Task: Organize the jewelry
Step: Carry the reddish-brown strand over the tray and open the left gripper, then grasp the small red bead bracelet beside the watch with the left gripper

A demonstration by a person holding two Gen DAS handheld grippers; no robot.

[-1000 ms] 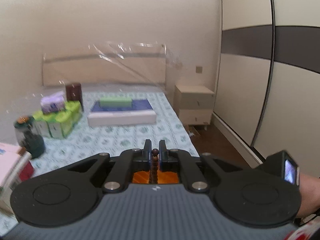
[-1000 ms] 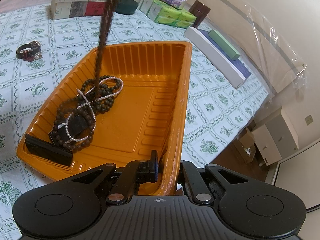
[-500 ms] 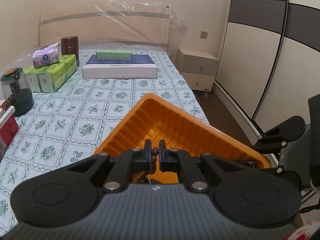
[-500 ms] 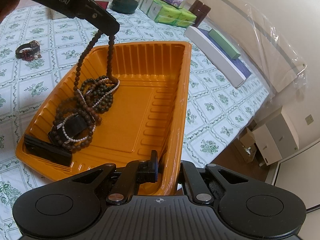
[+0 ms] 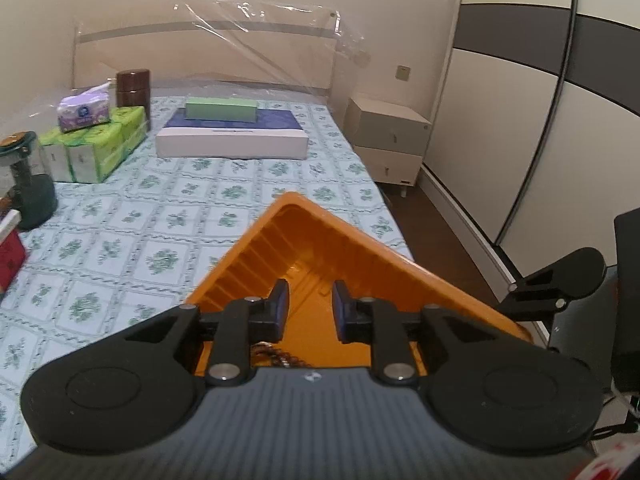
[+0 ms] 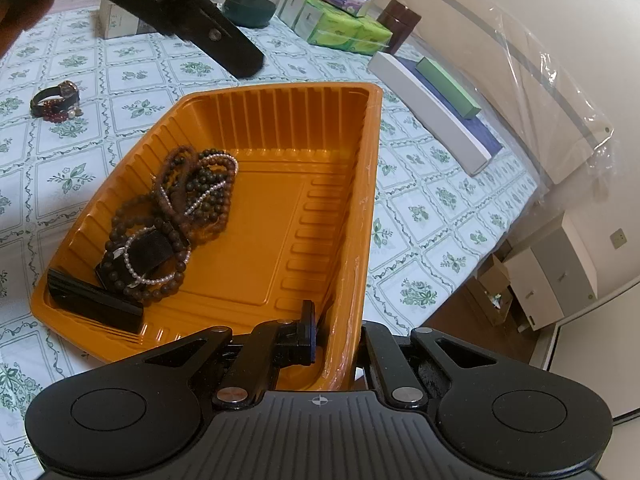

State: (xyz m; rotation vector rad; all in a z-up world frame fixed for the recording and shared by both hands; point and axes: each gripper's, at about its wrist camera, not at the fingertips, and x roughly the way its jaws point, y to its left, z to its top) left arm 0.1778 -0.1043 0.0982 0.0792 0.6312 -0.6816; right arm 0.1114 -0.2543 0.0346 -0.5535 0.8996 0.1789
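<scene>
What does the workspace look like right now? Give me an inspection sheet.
Surface: bed sheet, floral squares.
Job's things: orange tray holding a heap of bead strands and a black case; watch and red beads lie outside on the sheet.
Clutter: tissue packs, brown jar, boxes, dark green jar.
Grippers: left claw open, empty, jaws just opened; right claw clamps the tray wall.
Cables: nothing seen.
Surroundings: nightstand, wardrobe.

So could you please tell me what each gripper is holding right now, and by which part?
The right gripper clamps the orange plastic tray by its near rim. The left gripper, jaws just opened, holds nothing.
</scene>
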